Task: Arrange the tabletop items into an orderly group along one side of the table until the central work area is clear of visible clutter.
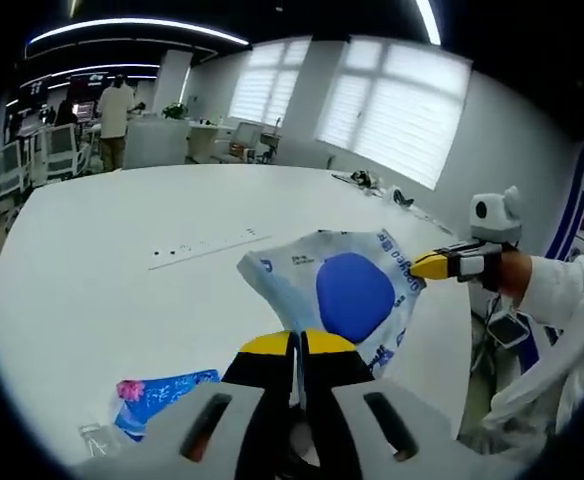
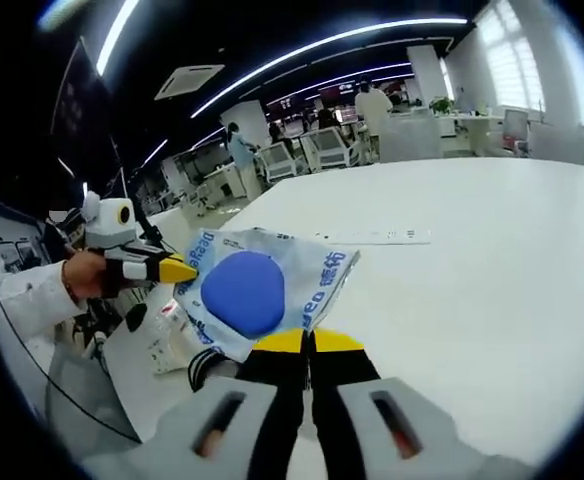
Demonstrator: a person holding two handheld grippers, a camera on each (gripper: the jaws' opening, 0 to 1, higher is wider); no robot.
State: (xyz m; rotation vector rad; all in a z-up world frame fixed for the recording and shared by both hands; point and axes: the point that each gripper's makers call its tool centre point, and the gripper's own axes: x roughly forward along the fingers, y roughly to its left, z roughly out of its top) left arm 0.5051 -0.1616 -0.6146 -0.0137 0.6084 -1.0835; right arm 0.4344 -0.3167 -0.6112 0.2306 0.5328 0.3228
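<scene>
Bag (image 1: 347, 295) stretched between left gripper (image 1: 298, 343) and right gripper (image 1: 424, 265), both jaws apparently clamped on edges.

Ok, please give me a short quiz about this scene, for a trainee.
1. True or false: the left gripper and the right gripper are both shut on the white bag.
2. The round patch on the bag is: A red, B blue, C green.
3. Fill in: the smaller blue packet lies on the white ____.
Key: 1 true; 2 B; 3 table.
</scene>
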